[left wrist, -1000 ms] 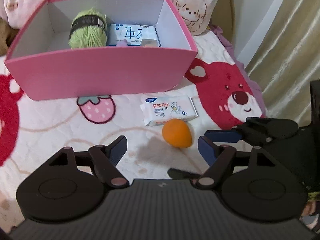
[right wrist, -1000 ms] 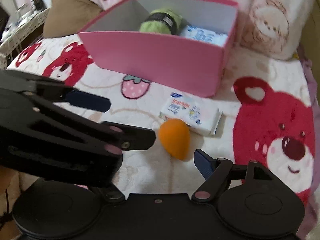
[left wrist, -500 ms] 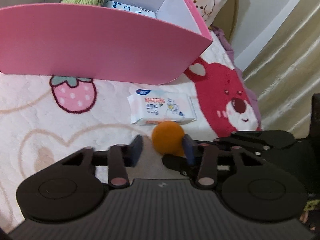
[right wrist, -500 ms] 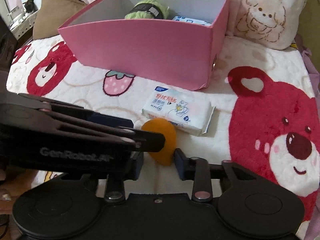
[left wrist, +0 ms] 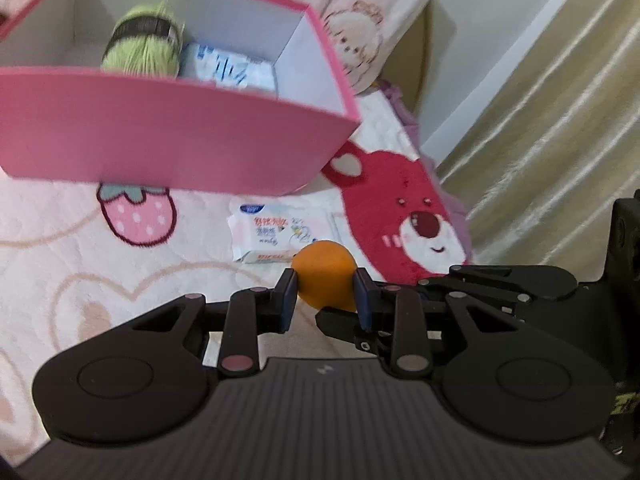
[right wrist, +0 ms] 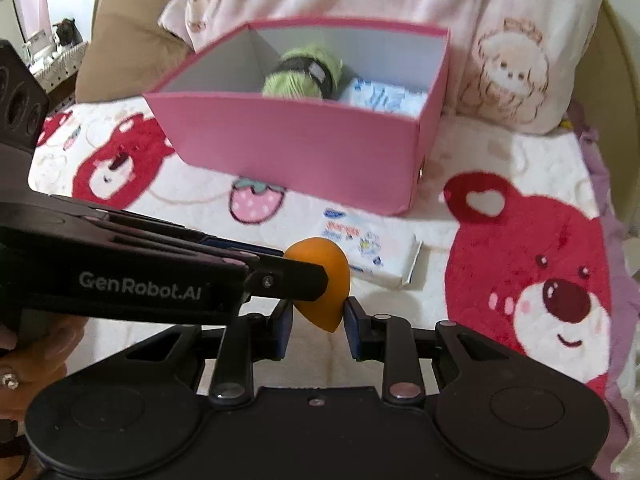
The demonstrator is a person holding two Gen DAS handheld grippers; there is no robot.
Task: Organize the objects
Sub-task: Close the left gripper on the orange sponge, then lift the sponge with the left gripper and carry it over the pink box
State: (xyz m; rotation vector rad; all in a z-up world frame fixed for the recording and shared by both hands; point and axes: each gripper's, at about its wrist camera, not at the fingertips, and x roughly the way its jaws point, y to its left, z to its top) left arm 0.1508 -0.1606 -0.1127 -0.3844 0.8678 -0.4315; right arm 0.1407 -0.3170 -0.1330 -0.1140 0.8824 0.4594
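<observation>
Orange teardrop-shaped foam sponge [left wrist: 325, 276] is pinched in both grippers' jaws, so lift together, level, towards the pink cardboard box [left wrist: 172, 140].

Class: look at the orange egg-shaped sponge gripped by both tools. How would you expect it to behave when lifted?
The orange sponge looks soft and foam-like, so it probably squashes under the pads. It is likely very light for its size. Its rounded, tapered shape may let it slip or roll if the left tool or right tool loosens.
</observation>
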